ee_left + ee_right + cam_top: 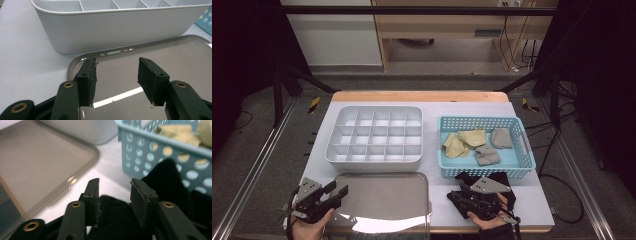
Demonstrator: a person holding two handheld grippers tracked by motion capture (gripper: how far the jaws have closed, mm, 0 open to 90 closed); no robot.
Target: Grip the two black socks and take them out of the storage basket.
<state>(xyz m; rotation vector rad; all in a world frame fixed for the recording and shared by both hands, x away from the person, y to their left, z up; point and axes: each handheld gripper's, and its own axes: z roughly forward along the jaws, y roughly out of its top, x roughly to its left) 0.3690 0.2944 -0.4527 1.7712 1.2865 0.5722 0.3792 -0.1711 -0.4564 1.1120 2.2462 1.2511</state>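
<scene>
Resting low at the bottom right of the high view, the right gripper (468,196) sits over a black cloth (504,181) that lies on the table just before the blue basket (484,172), apparently a pair of dark socks, though the folds blur together. Its jaws stand partly apart; the cloth lies between them, the pads seemingly not pressing it. At the lower left, the left gripper (116,75) hovers wide and empty over the metal tray (175,57), likely waiting its turn.
</scene>
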